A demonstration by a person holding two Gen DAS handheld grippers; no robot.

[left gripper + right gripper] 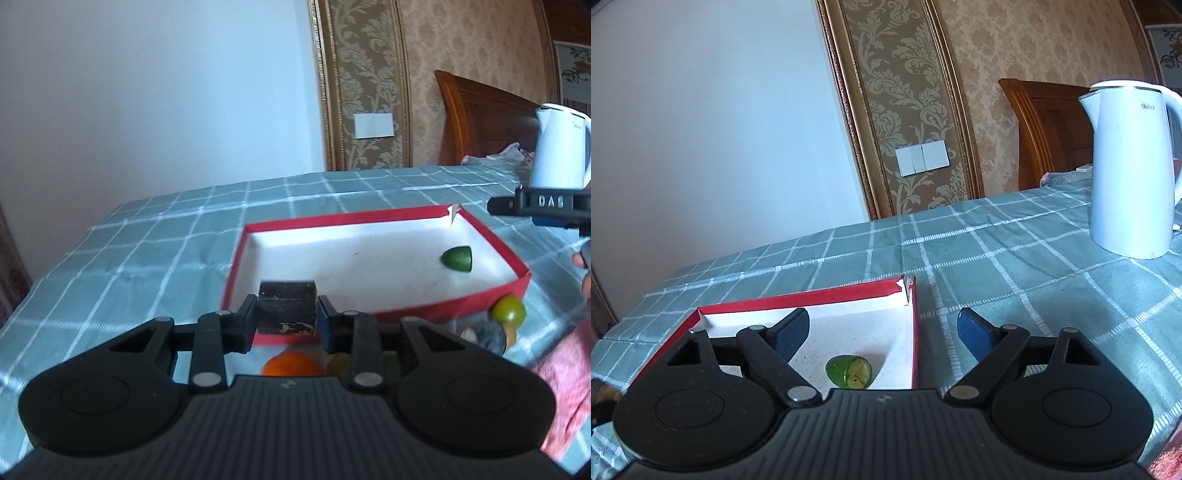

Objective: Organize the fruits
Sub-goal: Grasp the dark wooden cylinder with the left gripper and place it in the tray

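The left gripper (287,320) has its fingers closed tight on a dark brown block (287,309), one pad against each side of it, so the block sits squarely between the fingertips and sticks out a little past them. The block is held over the near wall of the red box (491,242), which lies just ahead of the fingers on the worktop (147,251) with its green checked cloth. Inside the box, ahead and to the right of the left fingers, lies a green fruit piece (457,259) on the white floor near the right wall. Below and behind the fingers, outside the box, an orange fruit (291,363) rests on the cloth, partly hidden by the gripper body. To the right of the fingers, just outside the box's near right corner, sits a green grape (509,311) on top of some blurred items that cannot be identified.

The right gripper (884,330) has its fingers spread wide and grips nothing. Its left finger (790,330) hangs over the box interior, and its right finger (975,334) is beyond the box's right wall (915,332), over the cloth. The green fruit piece (849,371) lies between the two fingers and nearer the gripper body, touching neither, its cut face turned toward the camera. A white kettle (1130,166) stands well ahead and to the right.
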